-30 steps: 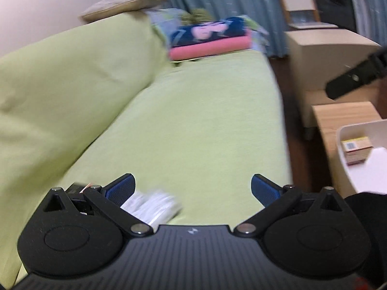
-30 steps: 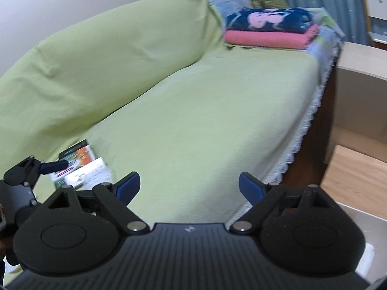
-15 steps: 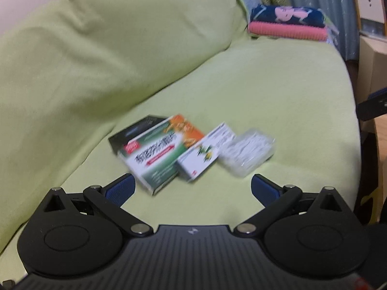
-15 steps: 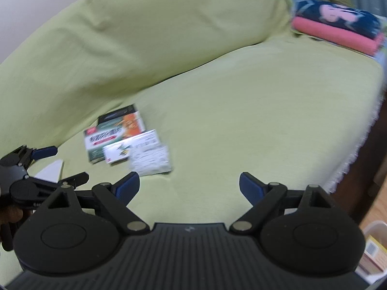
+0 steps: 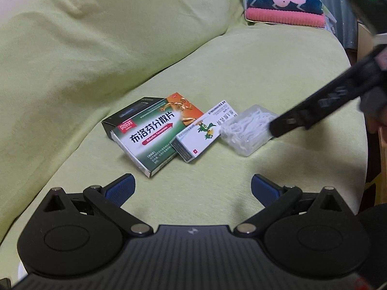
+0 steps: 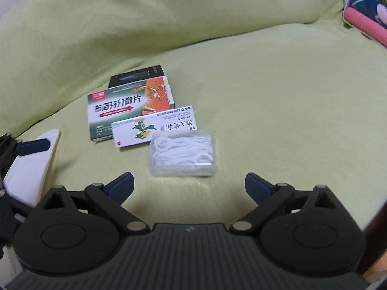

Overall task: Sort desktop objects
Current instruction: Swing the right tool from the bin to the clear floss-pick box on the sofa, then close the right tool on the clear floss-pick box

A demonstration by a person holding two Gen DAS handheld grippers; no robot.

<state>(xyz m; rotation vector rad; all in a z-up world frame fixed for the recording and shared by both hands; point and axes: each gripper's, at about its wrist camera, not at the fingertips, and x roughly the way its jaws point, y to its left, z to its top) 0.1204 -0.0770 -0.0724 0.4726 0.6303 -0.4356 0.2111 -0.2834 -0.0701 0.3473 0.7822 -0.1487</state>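
My right gripper [image 6: 188, 181] hangs with jaws apart, the clear floss-pick box [image 6: 182, 153] just ahead, long axis crosswise. It lies mid-seat on the sofa [image 6: 278, 96]. My left gripper [image 5: 192, 184], also apart, sits farther off.

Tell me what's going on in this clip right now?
A person holds two tongs over a green-covered sofa. Both the left tongs and right tongs are open and empty. Below lie a green-and-orange medicine box, a white carton with a bird picture, a black box and a clear plastic box of white floss picks, none picked up.
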